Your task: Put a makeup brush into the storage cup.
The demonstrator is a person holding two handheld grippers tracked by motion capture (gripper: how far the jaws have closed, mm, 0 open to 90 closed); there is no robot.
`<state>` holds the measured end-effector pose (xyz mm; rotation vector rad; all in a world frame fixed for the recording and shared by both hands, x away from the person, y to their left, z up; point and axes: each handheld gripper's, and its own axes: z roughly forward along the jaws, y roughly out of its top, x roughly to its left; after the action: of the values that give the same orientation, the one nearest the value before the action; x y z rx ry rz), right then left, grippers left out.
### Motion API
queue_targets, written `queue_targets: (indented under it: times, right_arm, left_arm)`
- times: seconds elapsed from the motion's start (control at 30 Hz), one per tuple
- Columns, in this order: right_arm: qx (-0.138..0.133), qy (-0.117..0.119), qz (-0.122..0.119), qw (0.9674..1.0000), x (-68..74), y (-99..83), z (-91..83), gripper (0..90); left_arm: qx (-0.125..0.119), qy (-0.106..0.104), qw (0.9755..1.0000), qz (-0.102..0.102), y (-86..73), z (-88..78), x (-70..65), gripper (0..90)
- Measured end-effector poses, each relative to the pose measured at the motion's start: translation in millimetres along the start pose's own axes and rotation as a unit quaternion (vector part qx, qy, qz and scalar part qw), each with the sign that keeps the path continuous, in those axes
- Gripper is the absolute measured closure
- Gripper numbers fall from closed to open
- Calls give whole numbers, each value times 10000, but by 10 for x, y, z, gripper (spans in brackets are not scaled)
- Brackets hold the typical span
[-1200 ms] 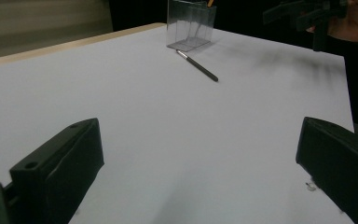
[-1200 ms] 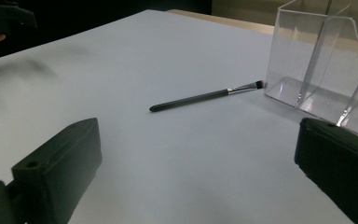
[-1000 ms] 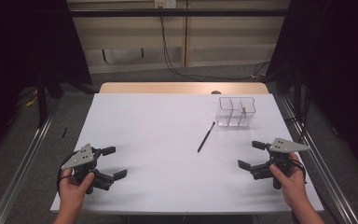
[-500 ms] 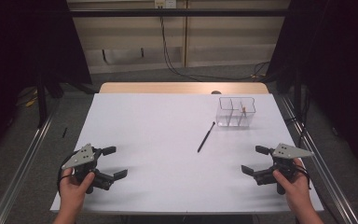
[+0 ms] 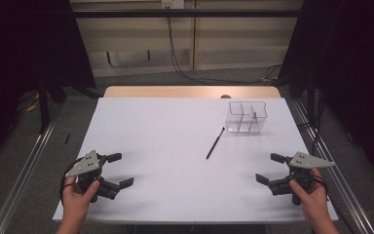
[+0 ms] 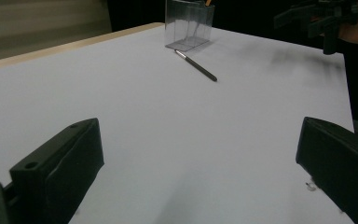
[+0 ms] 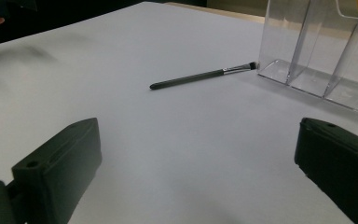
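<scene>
High view: one brush (image 5: 215,143), one organizer (image 5: 247,117), two grippers.

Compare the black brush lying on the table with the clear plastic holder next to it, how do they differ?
The brush is black, thin and opaque; the holder is clear, boxy and divided into compartments. The brush lies flat on the white table; the holder stands upright. The brush is a single slim stick, while the holder is much bulkier and has a yellow-tipped item standing in one compartment. Both sit on the far right part of the table, the brush's bristle end close to the holder's base.
</scene>
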<state>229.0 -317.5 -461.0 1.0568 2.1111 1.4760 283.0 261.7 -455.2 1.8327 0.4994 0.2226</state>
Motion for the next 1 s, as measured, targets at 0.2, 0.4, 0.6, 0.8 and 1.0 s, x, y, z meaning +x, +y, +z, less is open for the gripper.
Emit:
queue_targets:
  times: [0.2,0.4,0.6,0.8,1.0]
  right_arm:
    - [-18,-15,9,10000,0,3,-4,3]
    - [-33,34,-12,10000,25,26,27,3]
    - [-67,24,4,10000,38,58,53,3]
    - [-125,-73,36,9999,54,126,111,3]
    - [-111,-173,57,9998,48,221,227,3]
  left_arm:
    - [8,3,10000,-12,-11,-1,-5,6]
    - [12,16,10000,15,-11,-21,-5,5]
    - [9,37,10000,-1,-15,-22,-7,6]
    - [15,-30,10000,46,-4,-19,-9,5]
    - [-33,-15,10000,0,-8,-35,-5,6]
